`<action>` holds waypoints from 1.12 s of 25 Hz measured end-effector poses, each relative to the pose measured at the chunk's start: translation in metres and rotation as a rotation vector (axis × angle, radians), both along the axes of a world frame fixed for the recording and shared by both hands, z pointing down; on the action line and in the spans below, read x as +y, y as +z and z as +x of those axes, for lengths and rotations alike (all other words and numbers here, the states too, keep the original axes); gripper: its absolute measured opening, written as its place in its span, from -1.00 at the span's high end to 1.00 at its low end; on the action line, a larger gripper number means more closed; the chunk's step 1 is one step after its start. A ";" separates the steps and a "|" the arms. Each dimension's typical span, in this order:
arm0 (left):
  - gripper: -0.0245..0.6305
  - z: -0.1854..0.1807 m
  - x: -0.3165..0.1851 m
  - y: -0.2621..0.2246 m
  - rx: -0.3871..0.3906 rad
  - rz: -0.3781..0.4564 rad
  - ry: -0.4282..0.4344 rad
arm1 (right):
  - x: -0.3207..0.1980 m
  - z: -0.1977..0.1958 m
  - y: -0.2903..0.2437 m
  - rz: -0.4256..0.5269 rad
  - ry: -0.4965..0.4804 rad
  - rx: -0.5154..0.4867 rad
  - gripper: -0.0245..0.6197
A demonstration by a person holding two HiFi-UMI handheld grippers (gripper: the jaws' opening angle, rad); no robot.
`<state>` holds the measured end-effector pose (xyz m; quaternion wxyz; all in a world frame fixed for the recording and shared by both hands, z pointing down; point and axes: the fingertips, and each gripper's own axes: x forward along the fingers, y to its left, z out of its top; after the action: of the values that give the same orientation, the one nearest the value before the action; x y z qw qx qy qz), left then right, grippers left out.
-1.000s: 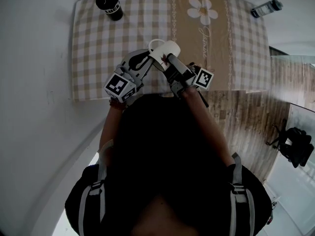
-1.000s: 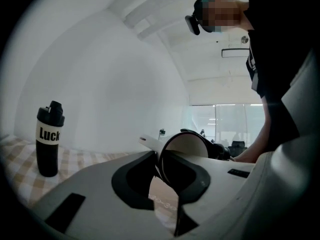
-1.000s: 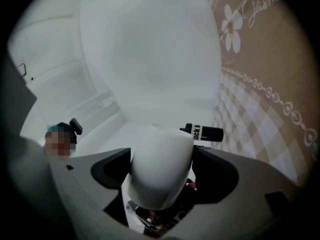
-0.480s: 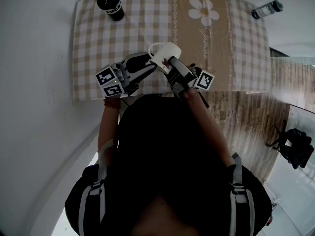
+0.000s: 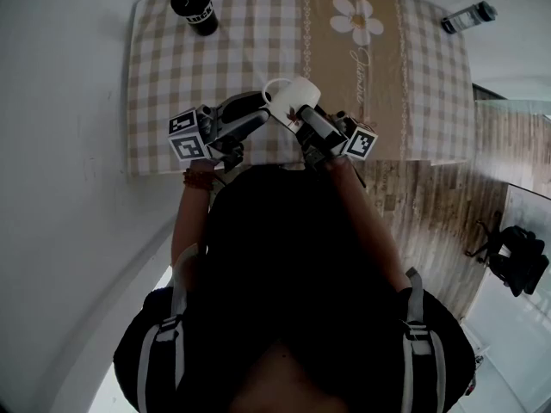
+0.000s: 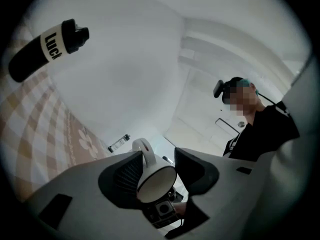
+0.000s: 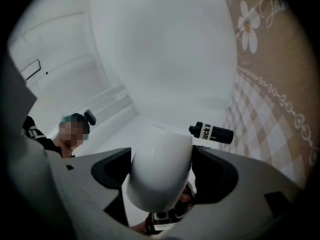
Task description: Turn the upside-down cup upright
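A white cup (image 5: 294, 97) with a loop handle (image 5: 273, 87) hangs above the table's near edge. It lies roughly on its side. My right gripper (image 5: 299, 115) is shut on the cup's body (image 7: 160, 176), which fills the gap between both pads. My left gripper (image 5: 256, 115) comes in from the left and its jaws are opening. In the left gripper view the cup's rim (image 6: 156, 178) faces the camera between the jaws. It sits close by the ribbed left pad (image 6: 126, 176), with a gap to the other pad.
The checked tablecloth (image 5: 172, 76) has a daisy print (image 5: 355, 19). A black bottle (image 5: 193, 9) stands at the far left corner. A clear bottle (image 5: 467, 15) lies at the far right corner. Wooden floor (image 5: 448, 196) is to the right of the table.
The left gripper has rolled, its marker cube has swung left and up, and its jaws have spread off the cup. The right gripper and cup have barely moved.
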<state>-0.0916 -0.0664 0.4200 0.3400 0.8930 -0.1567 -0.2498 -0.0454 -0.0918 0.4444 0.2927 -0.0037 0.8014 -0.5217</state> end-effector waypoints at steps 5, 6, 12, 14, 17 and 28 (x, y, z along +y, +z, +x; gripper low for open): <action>0.63 0.001 -0.007 0.004 -0.023 -0.044 -0.028 | 0.009 -0.002 -0.001 0.115 -0.011 0.070 -0.27; 0.63 0.001 -0.008 0.007 -0.048 -0.044 -0.036 | 0.010 -0.002 -0.002 0.138 -0.010 0.090 -0.27; 0.62 0.003 -0.008 0.024 -0.215 -0.056 -0.074 | 0.015 -0.002 0.008 0.281 -0.020 0.270 -0.27; 0.65 0.002 -0.007 0.029 -0.277 -0.058 -0.091 | 0.019 -0.003 0.016 0.338 -0.037 0.358 -0.27; 0.70 0.002 -0.007 0.034 -0.359 -0.043 -0.110 | 0.024 -0.005 0.026 0.404 -0.042 0.465 -0.25; 0.76 0.017 -0.017 0.043 -0.561 0.039 -0.184 | 0.020 0.008 0.020 0.776 0.096 0.795 -0.24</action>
<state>-0.0750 -0.0838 0.4628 0.2421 0.9157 -0.3198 -0.0259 -0.0376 -0.0719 0.4643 -0.0287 -0.1284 0.9823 -0.1330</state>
